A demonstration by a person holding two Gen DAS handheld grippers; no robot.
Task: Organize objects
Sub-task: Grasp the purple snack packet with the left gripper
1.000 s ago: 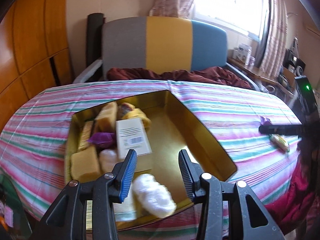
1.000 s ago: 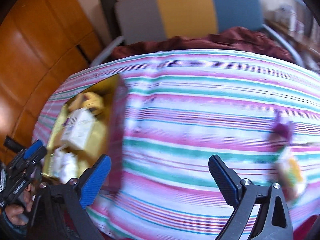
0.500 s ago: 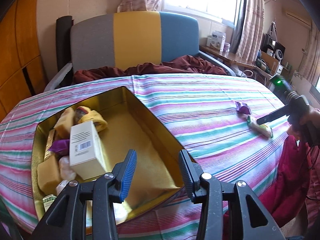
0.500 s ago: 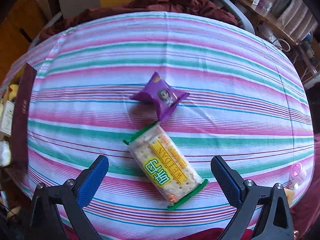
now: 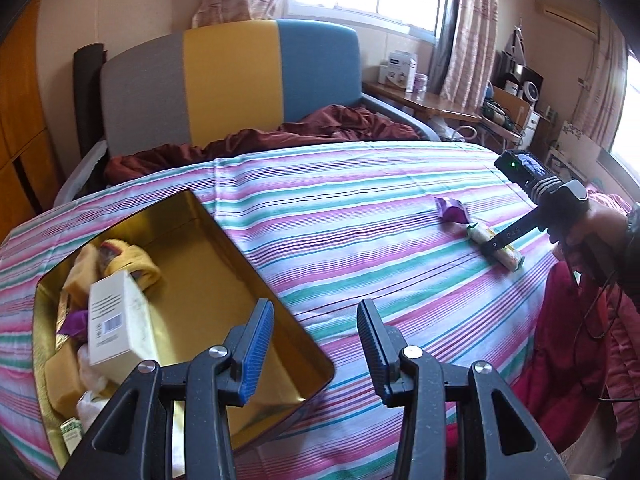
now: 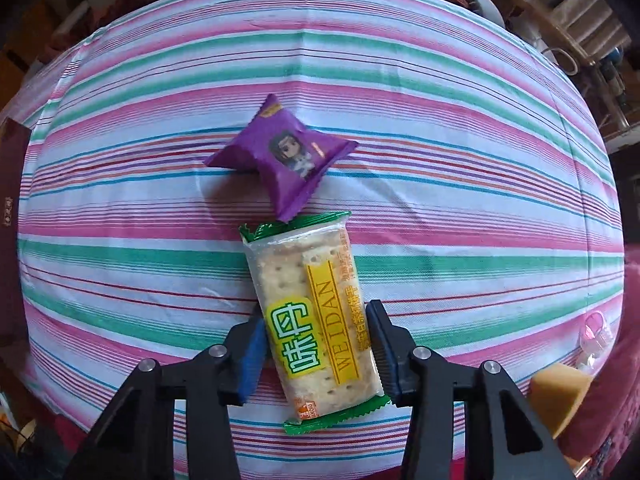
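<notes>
Now, step in hand: picking the cracker packet [image 6: 316,322] off the striped tabletop [image 6: 460,184] so it can go into the gold tin [image 5: 224,276] with the other snacks.
Right hand-held gripper [image 6: 318,344]: set down around the packet, one finger on each long side; the pads look touching or just shy of the wrapper, so I judge it closing rather than firmly clamped, and I cannot tell if it has real hold.
Left hand-held gripper [image 5: 314,344]: jaws apart, holding nothing, hovering over the near corner of the tin.
Cracker packet: flat on the tabletop near the right edge, its far end touching the purple snack pouch [image 6: 282,160].
Tin: well apart from the packet, on the left of the tabletop, with a white box [image 5: 116,320] and several wrapped items crowded at its left end; the right part of its floor is bare.
Doing it well: squeeze gently across the width, since crackers likely snap under hard pressure; lift straight up so the purple pouch is not dragged along.
Placement: aim for the bare floor of the tin, and lower the packet flat.
Risk: the slick wrapper may slide between the pads if the grip stays loose.
</notes>
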